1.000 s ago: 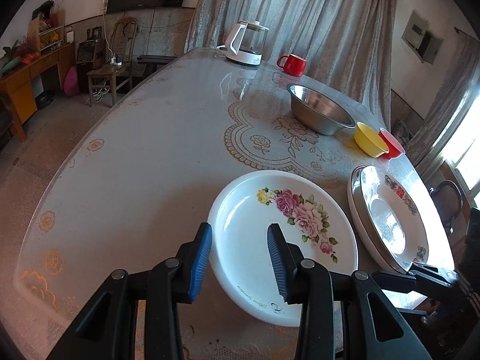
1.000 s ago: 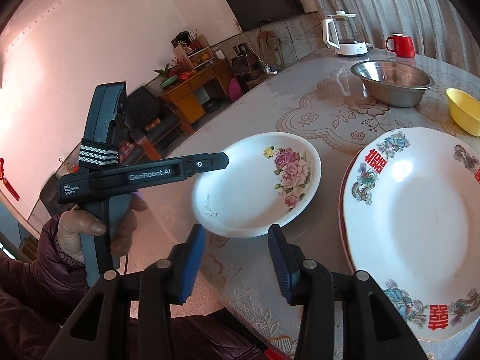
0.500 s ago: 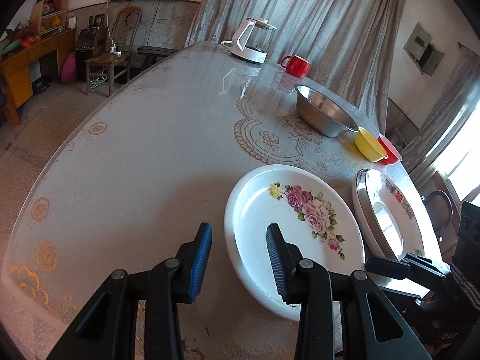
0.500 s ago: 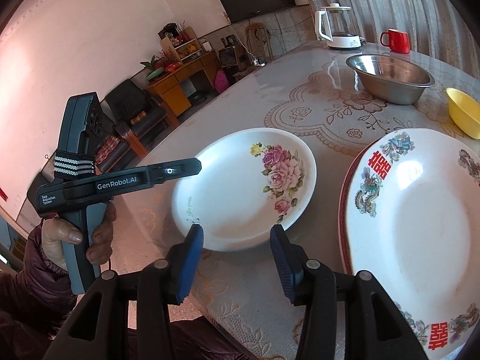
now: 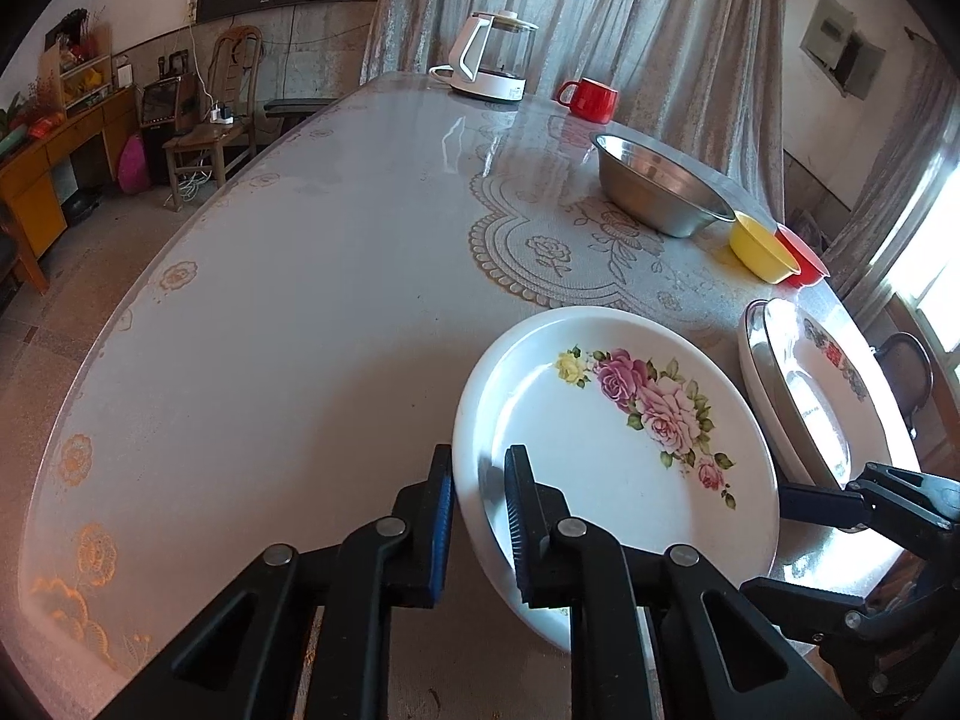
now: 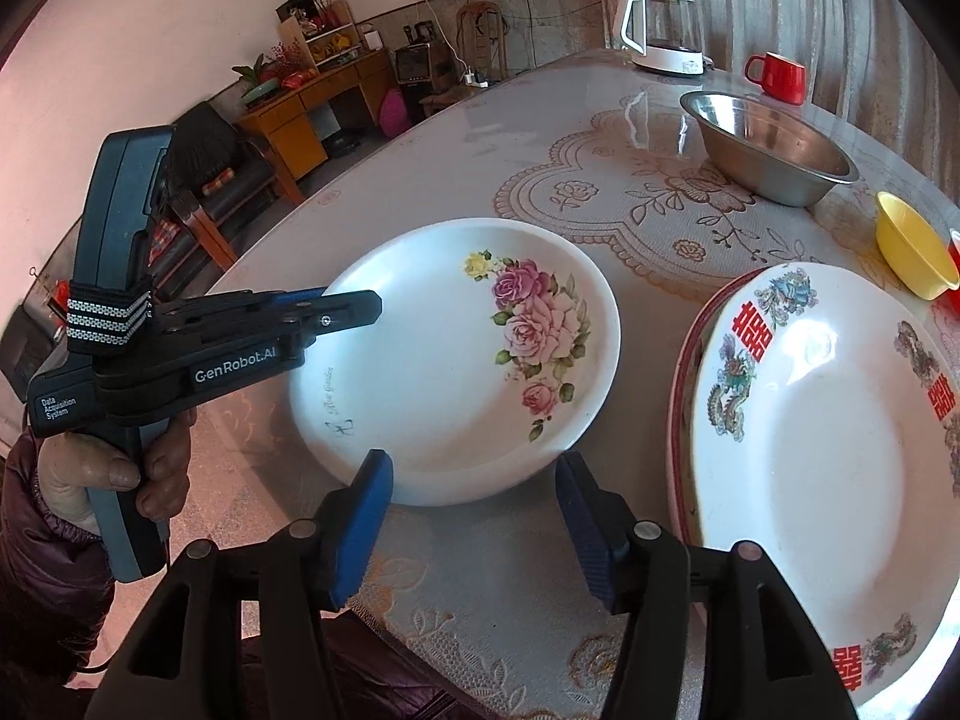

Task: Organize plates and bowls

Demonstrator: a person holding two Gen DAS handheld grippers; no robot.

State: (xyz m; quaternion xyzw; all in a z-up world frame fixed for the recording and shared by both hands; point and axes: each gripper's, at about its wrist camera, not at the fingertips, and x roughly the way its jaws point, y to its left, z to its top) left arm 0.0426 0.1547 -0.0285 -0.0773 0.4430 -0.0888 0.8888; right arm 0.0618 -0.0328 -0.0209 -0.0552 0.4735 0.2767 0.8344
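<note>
My left gripper [image 5: 478, 516] has its fingers narrowed around the near-left rim of the flowered plate [image 5: 624, 450], one blue pad outside the rim and the other inside the dish. From the right wrist view the same gripper [image 6: 354, 309] reaches in from the left, its tips over that plate's [image 6: 456, 360] left edge; whether the pads already press on the rim or just bracket it, I cannot tell. The plate sits on the counter [image 5: 288, 324], near the front edge, its roses toward the far right side.

My right gripper [image 6: 474, 480] hangs low at the counter's near edge with its fingers wide apart, holding nothing; the plate's closest edge lies just ahead of the gap between them. In the left wrist view it [image 5: 840, 498] shows at the lower right, beside the stacked plates.

That stack of plates [image 6: 828, 456] lies just right of the flowered plate, apart from it by a narrow strip of counter, the top one printed with red characters and dragons. Beyond it sit a yellow bowl [image 6: 912, 252] and, touching it from behind, a red bowl [image 5: 804, 255]. Farther back stands a steel bowl [image 5: 660, 186], then a red mug [image 5: 591, 99] and a white kettle [image 5: 495, 57] near the curtain.
</note>
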